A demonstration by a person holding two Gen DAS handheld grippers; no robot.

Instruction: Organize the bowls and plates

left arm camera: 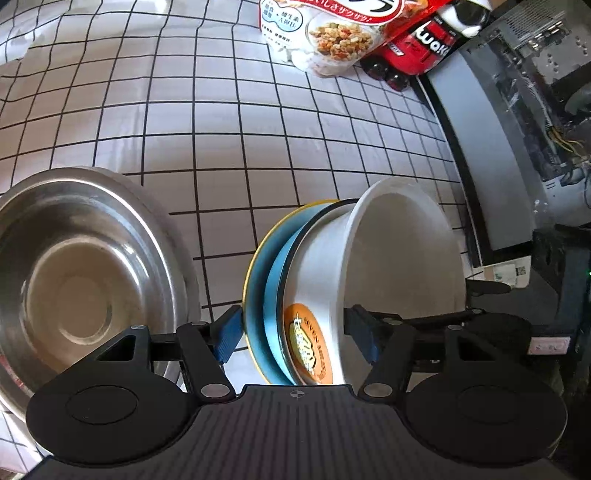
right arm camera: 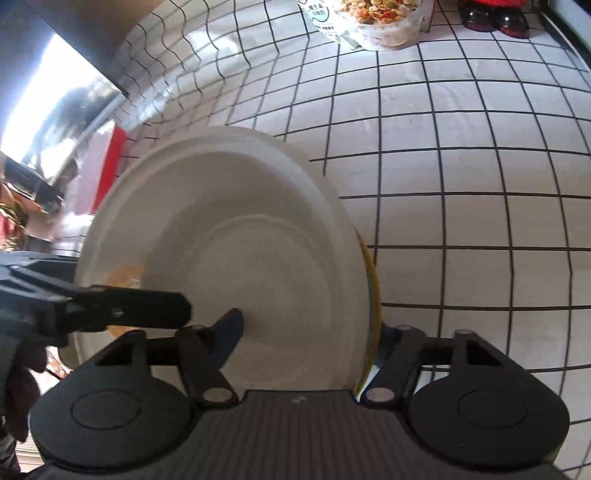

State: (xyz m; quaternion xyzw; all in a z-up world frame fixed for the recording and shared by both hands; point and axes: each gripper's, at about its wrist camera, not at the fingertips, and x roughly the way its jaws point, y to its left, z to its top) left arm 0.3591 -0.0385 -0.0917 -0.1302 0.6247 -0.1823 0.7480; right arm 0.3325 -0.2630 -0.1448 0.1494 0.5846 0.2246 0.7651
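In the left wrist view a white bowl [left arm camera: 399, 266] nests in a blue plate with a yellow rim [left arm camera: 258, 280], both tilted on edge above the table. My left gripper [left arm camera: 295, 336] is shut on this stack, one blue pad on the plate's back, the other inside the bowl. In the right wrist view my right gripper [right arm camera: 306, 336] is shut on the same stack: one pad lies inside the white bowl [right arm camera: 240, 243], the other behind the plate's yellow rim [right arm camera: 371, 280]. A steel bowl [left arm camera: 74, 280] sits on the table at left.
A checkered tablecloth [left arm camera: 229, 110] covers the table. A cereal bag [left arm camera: 332, 33] and a red package [left arm camera: 424, 40] stand at the far edge. A grey and black appliance [left arm camera: 491, 155] lines the right side. The left gripper's arm [right arm camera: 110, 306] shows in the right wrist view.
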